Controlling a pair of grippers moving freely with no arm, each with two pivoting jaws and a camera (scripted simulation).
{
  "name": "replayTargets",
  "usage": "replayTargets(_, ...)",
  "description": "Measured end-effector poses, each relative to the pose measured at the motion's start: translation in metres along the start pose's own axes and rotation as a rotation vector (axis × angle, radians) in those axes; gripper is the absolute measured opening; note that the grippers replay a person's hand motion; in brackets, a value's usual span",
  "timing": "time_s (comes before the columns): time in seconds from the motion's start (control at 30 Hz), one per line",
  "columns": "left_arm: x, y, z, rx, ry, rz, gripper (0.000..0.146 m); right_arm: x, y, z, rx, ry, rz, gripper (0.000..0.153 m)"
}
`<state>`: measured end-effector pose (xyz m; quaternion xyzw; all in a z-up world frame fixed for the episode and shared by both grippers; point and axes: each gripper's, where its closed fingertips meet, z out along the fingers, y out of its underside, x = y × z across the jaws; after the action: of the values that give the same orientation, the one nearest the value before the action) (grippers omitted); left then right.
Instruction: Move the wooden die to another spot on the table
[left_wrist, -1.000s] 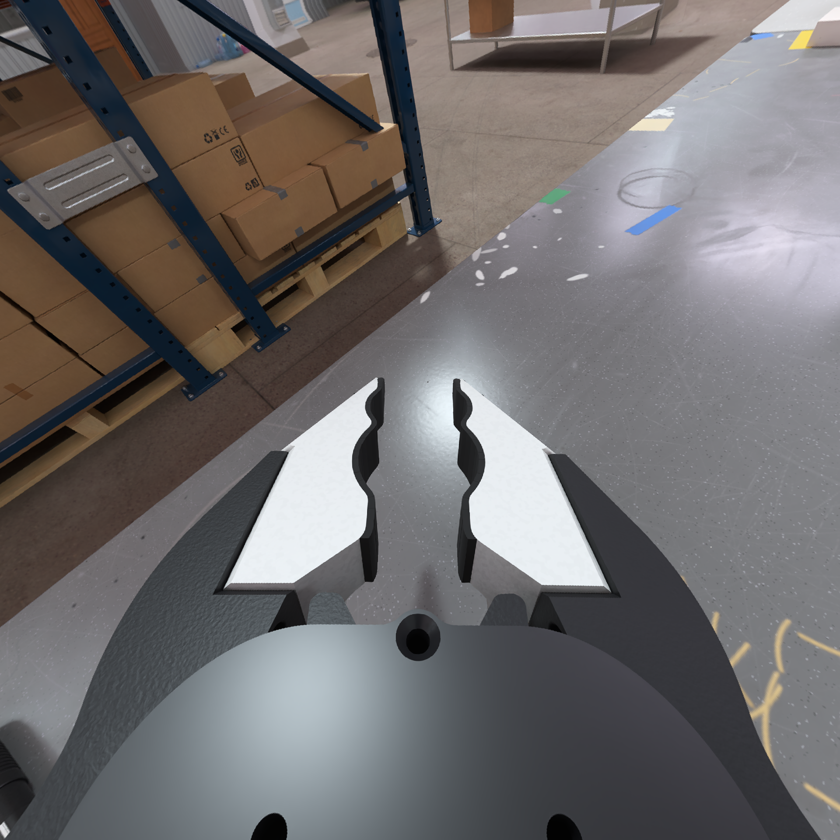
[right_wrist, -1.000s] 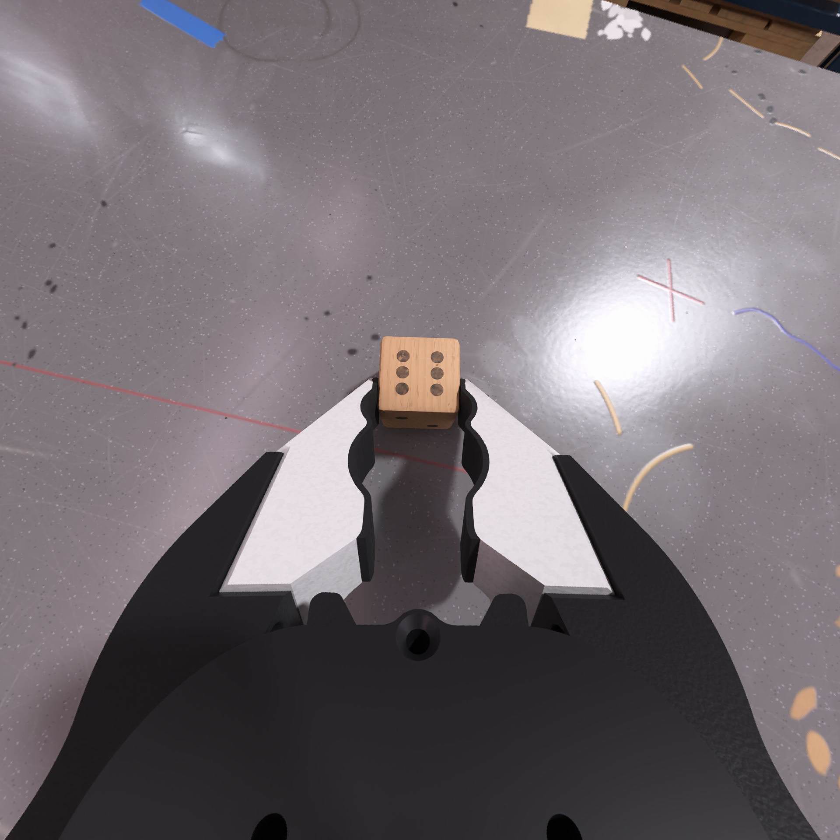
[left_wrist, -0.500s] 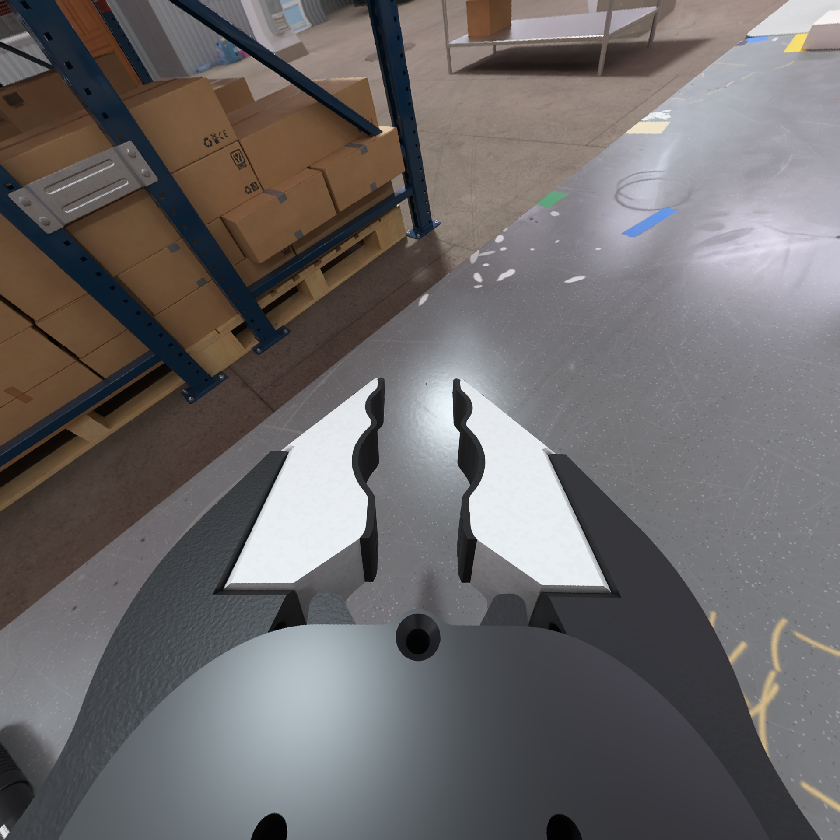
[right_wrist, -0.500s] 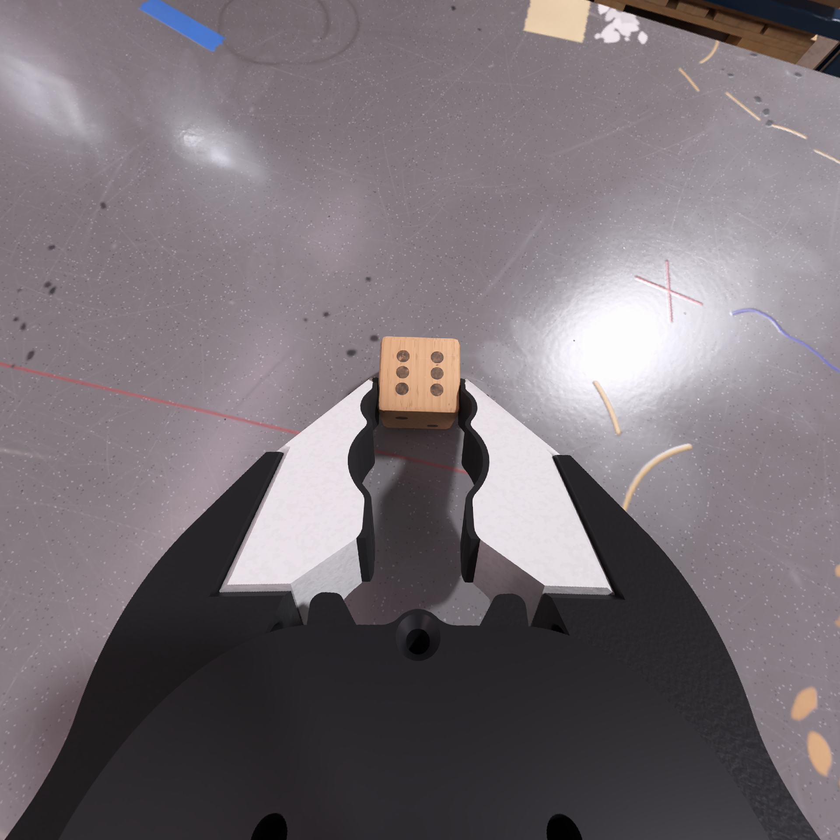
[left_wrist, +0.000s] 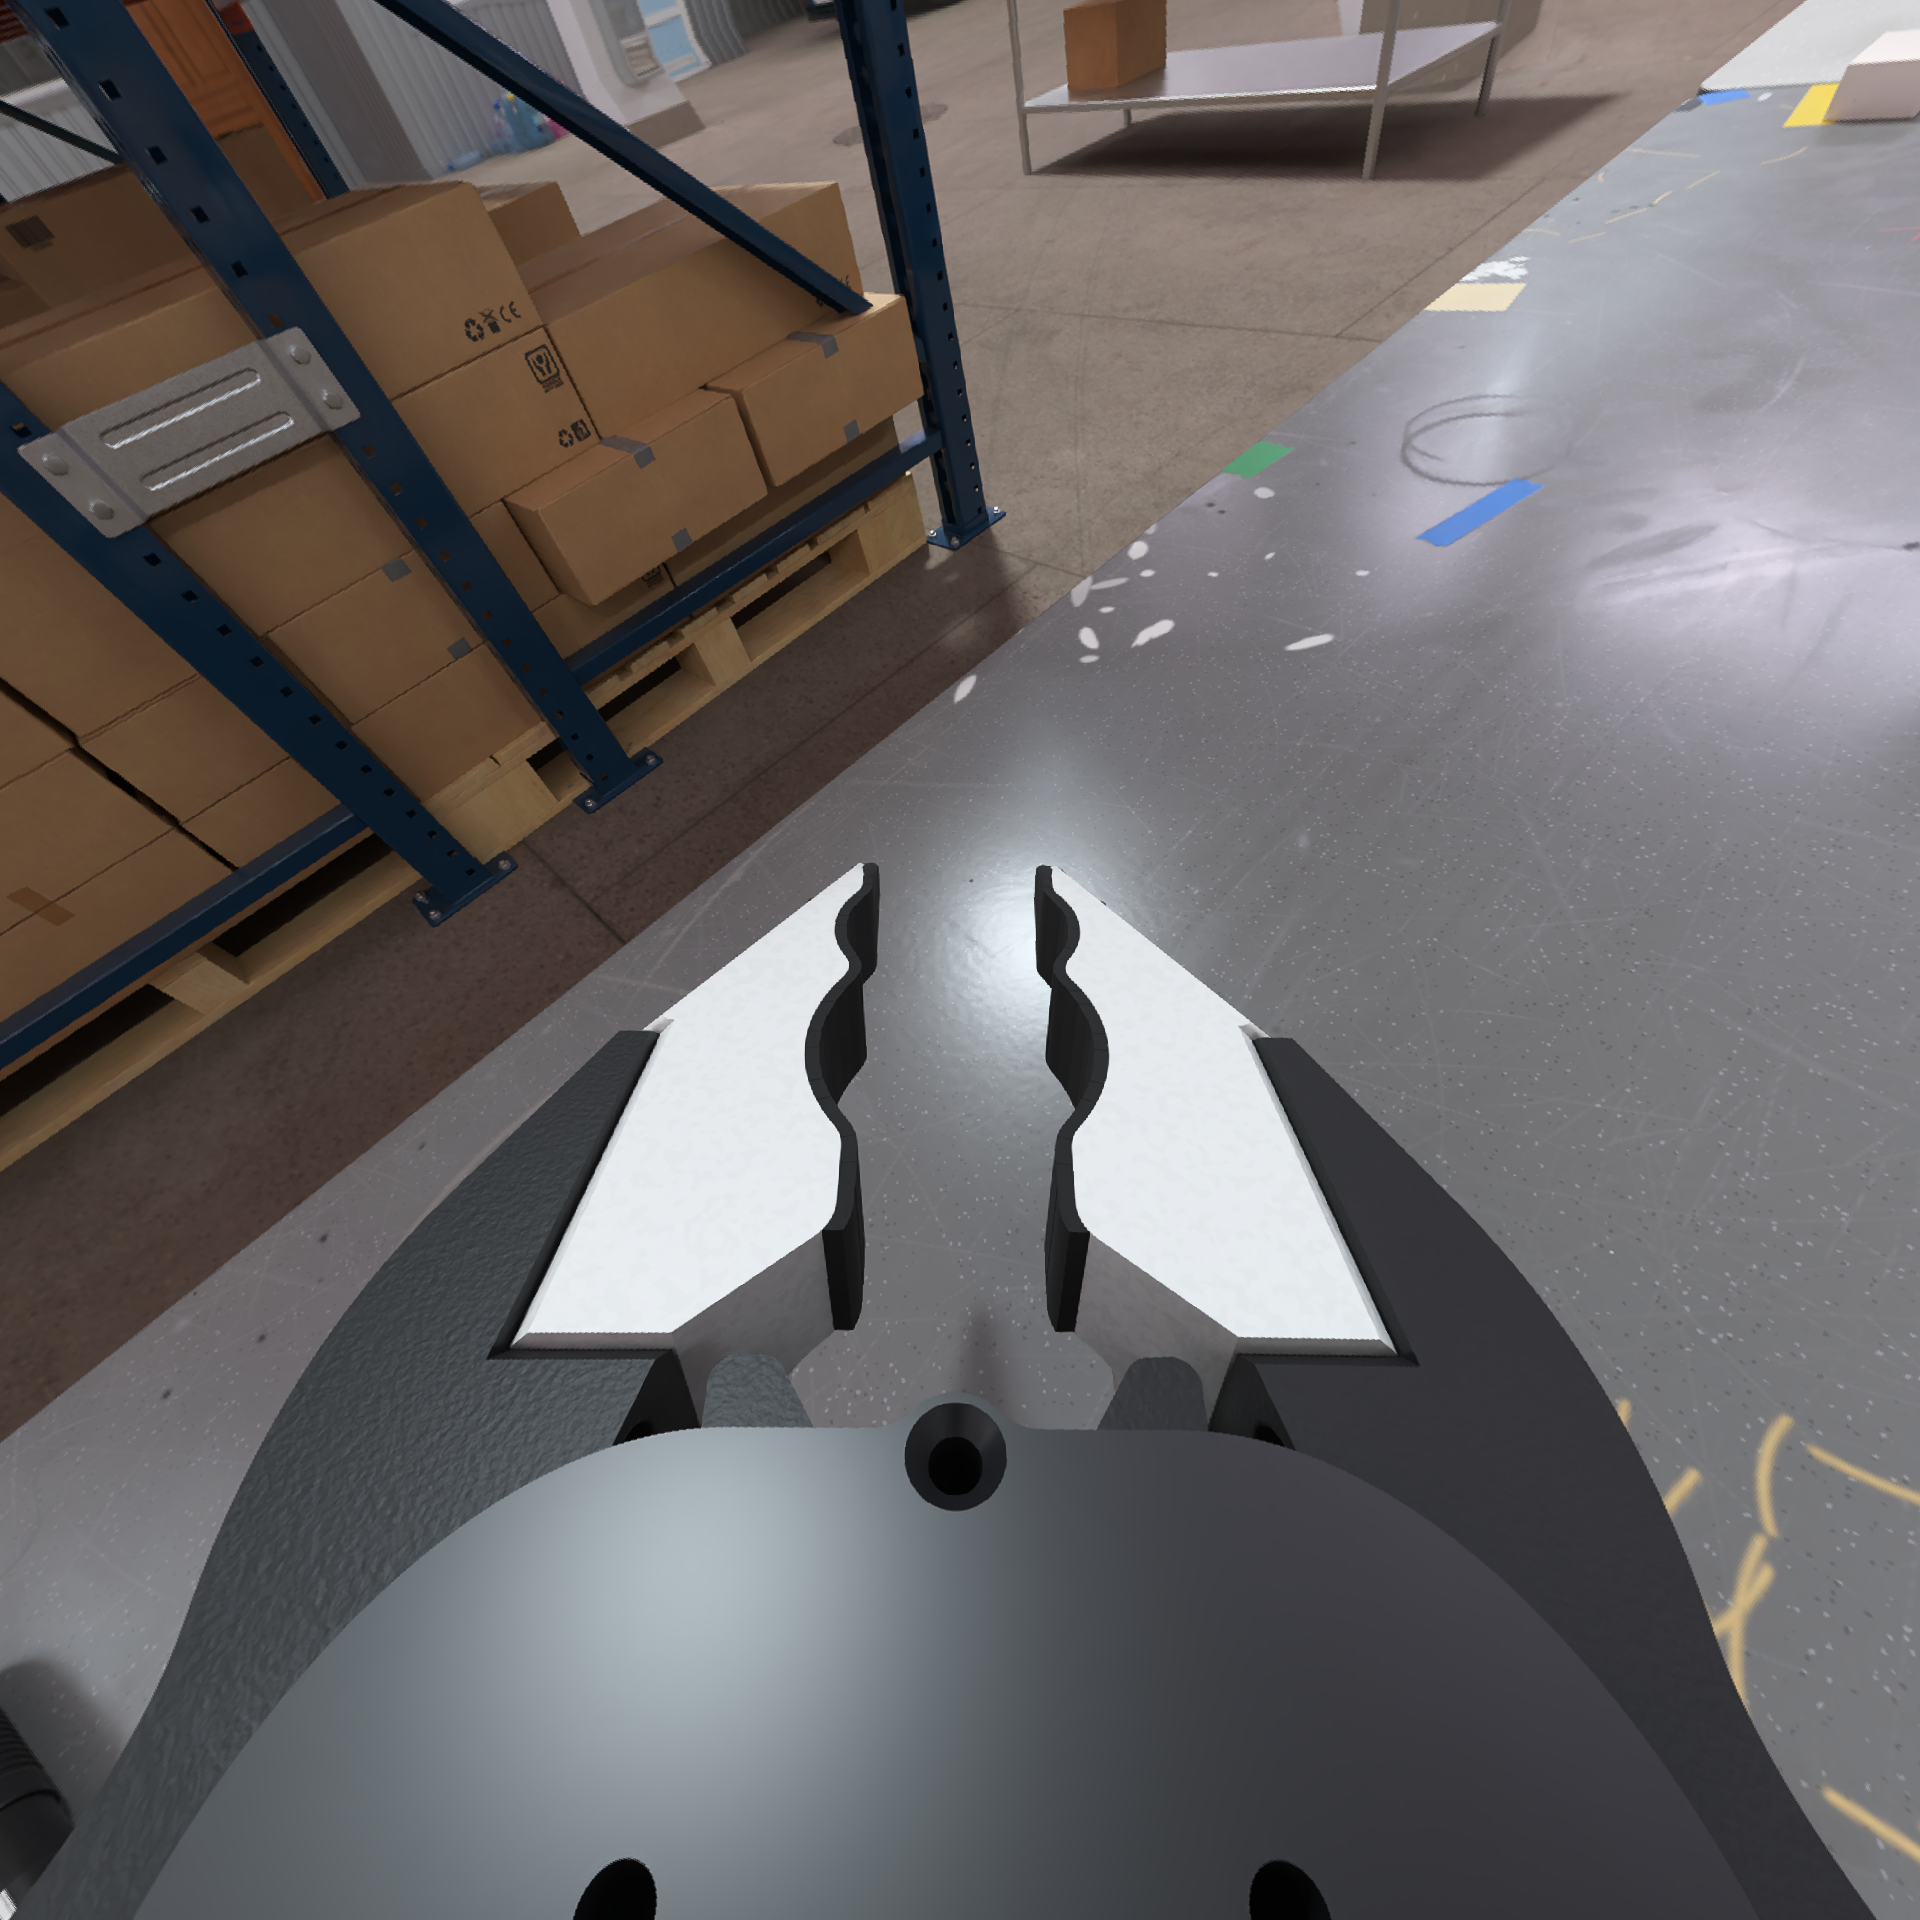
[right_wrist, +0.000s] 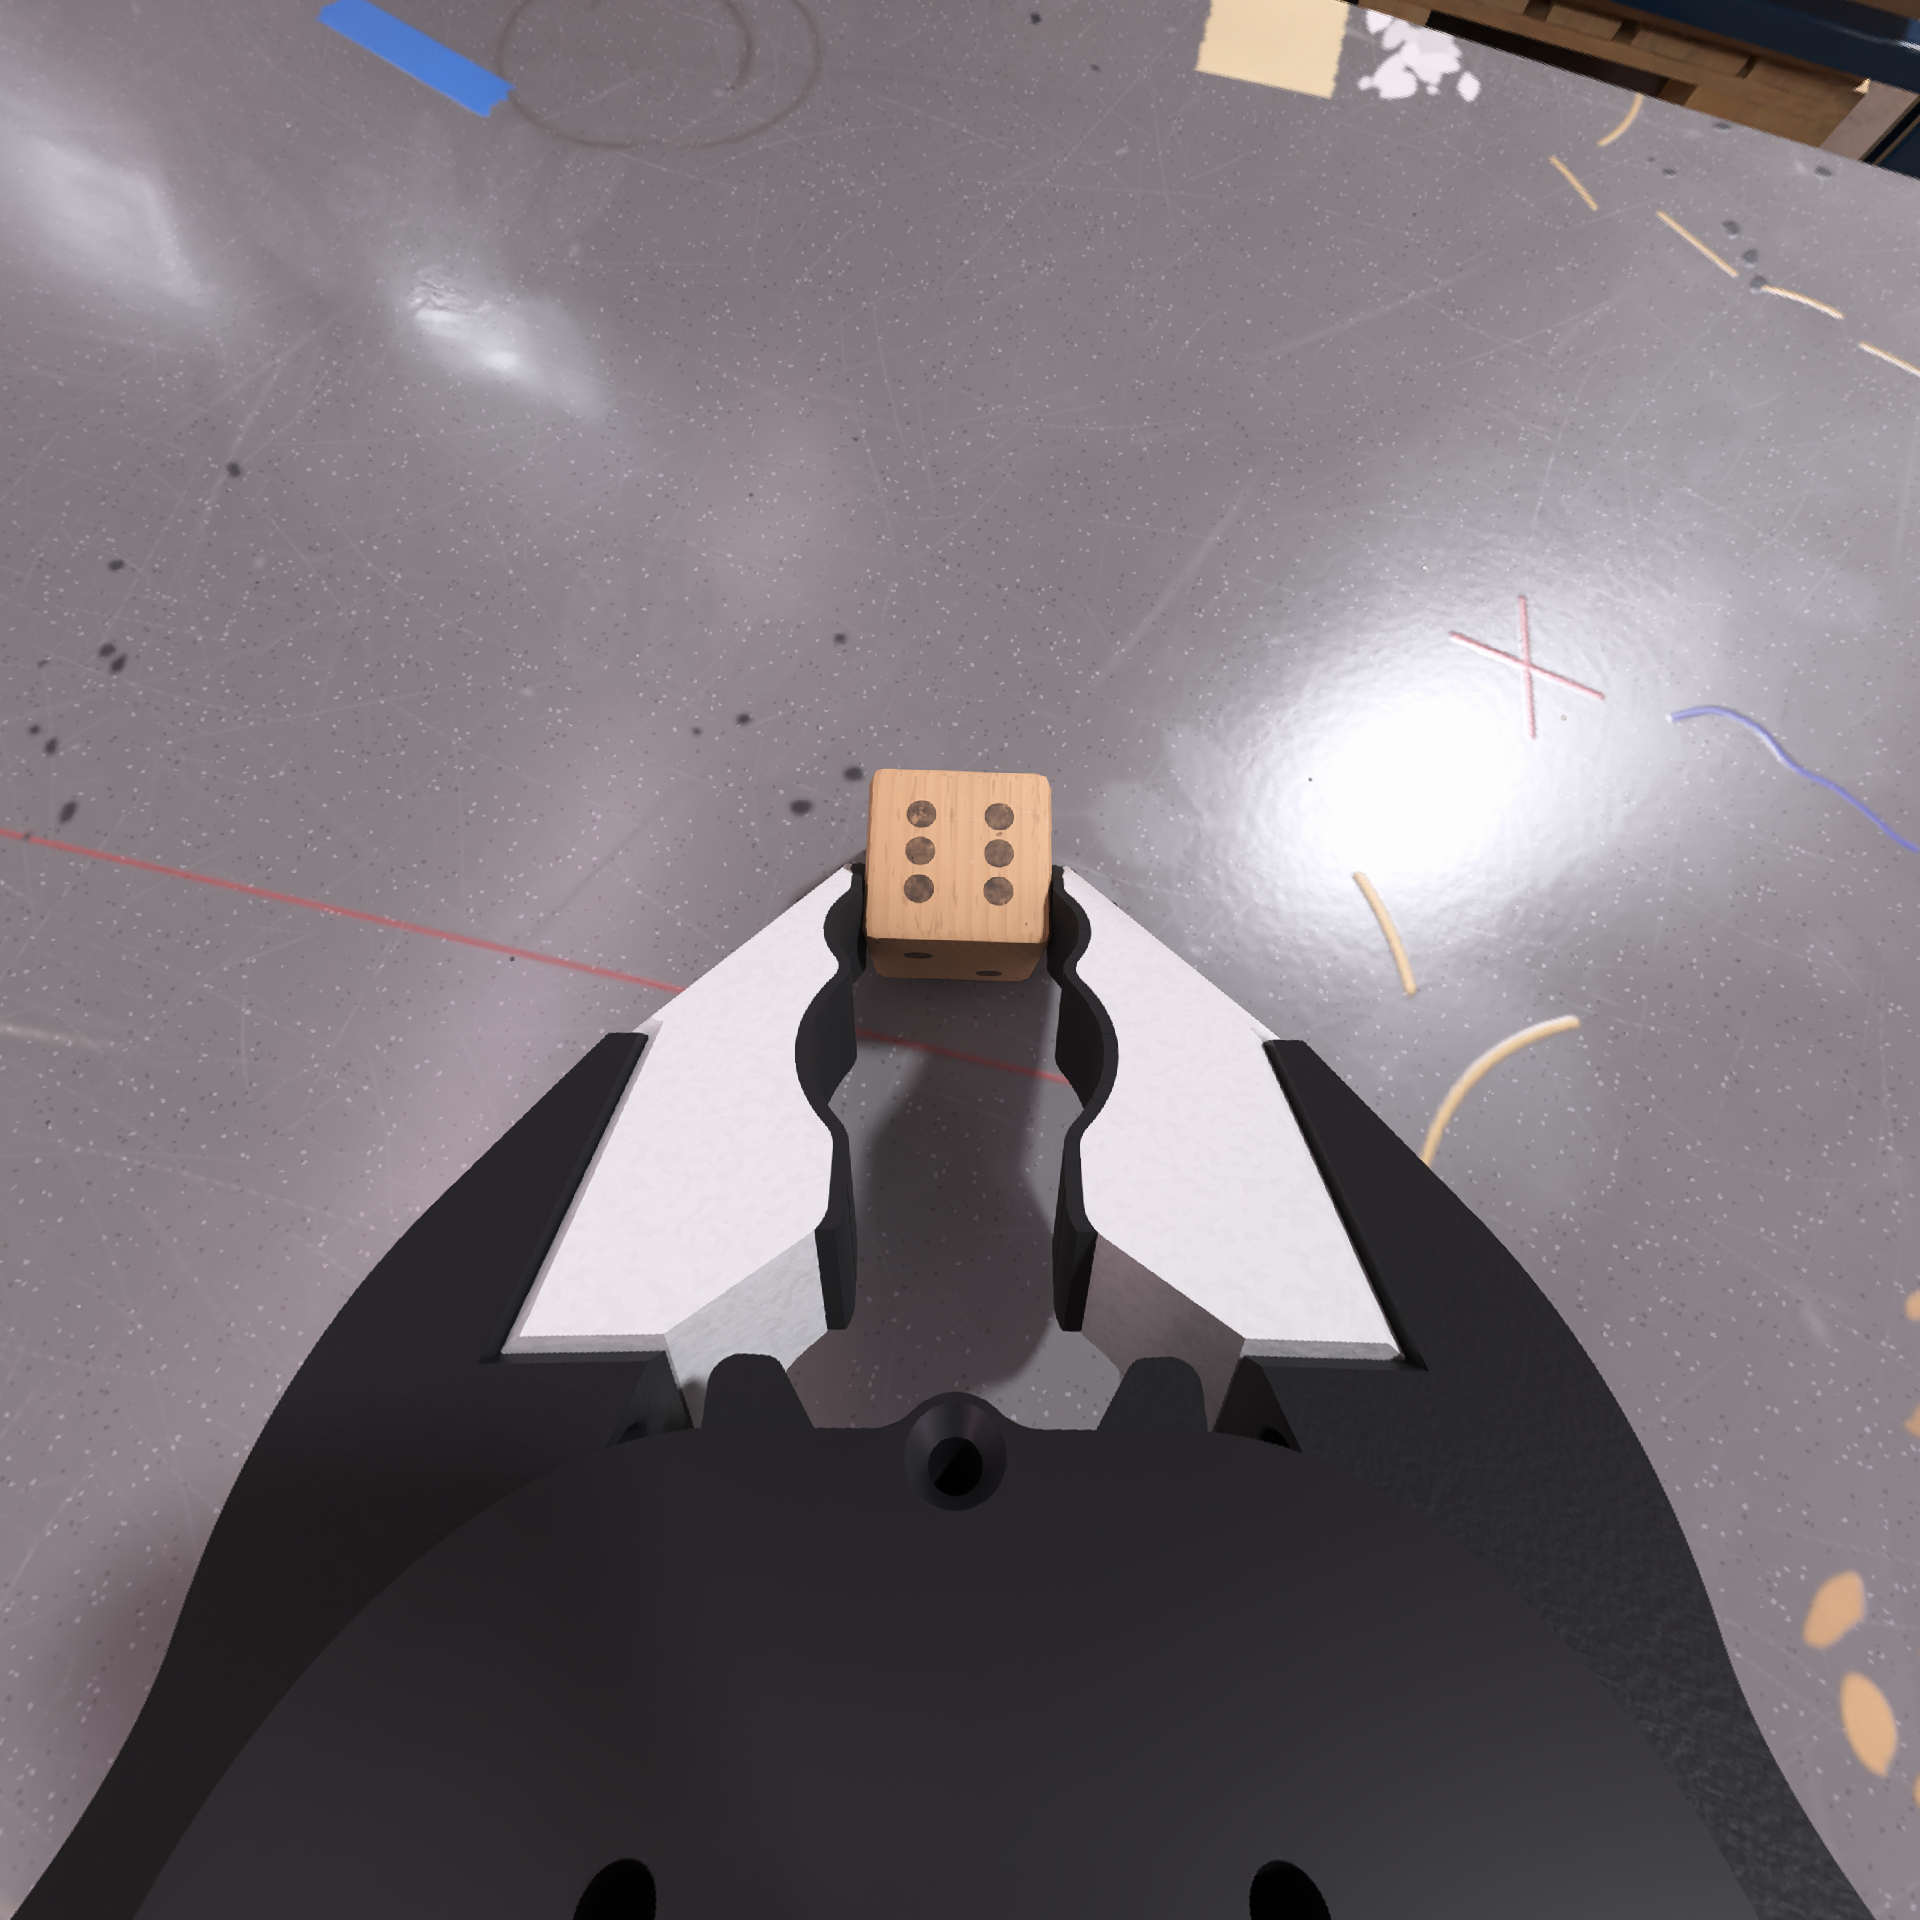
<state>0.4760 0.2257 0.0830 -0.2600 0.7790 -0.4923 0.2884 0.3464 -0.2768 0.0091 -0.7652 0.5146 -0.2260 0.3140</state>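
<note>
The wooden die (right_wrist: 957, 868) shows its six-pip face upward in the right wrist view. My right gripper (right_wrist: 956, 894) is shut on it, with the fingertips pressing its left and right sides. The die's shadow falls on the grey table (right_wrist: 520, 520) between the fingers. I cannot tell whether the die touches the table. My left gripper (left_wrist: 956, 894) is open and empty, low over the grey table (left_wrist: 1455, 935) near its left edge. The die does not show in the left wrist view.
Blue racks with cardboard boxes (left_wrist: 436, 436) on pallets stand past the table's left edge. A blue tape strip (left_wrist: 1481, 511) and a drawn ring (left_wrist: 1475, 442) mark the table; the strip also shows in the right wrist view (right_wrist: 416, 47). A red cross (right_wrist: 1527, 665) lies to the right of the die.
Almost nothing has changed. The right gripper still holds the die in the same grip. The left wrist view has drifted very slightly.
</note>
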Motion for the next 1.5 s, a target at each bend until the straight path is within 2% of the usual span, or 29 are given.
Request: replayTargets(1.5,0.0024,0.0005,-0.0002,-0.005,0.006,0.003,0.030,0.0002,-0.0007,0.0011,0.007,0.004,-0.004,0.034)
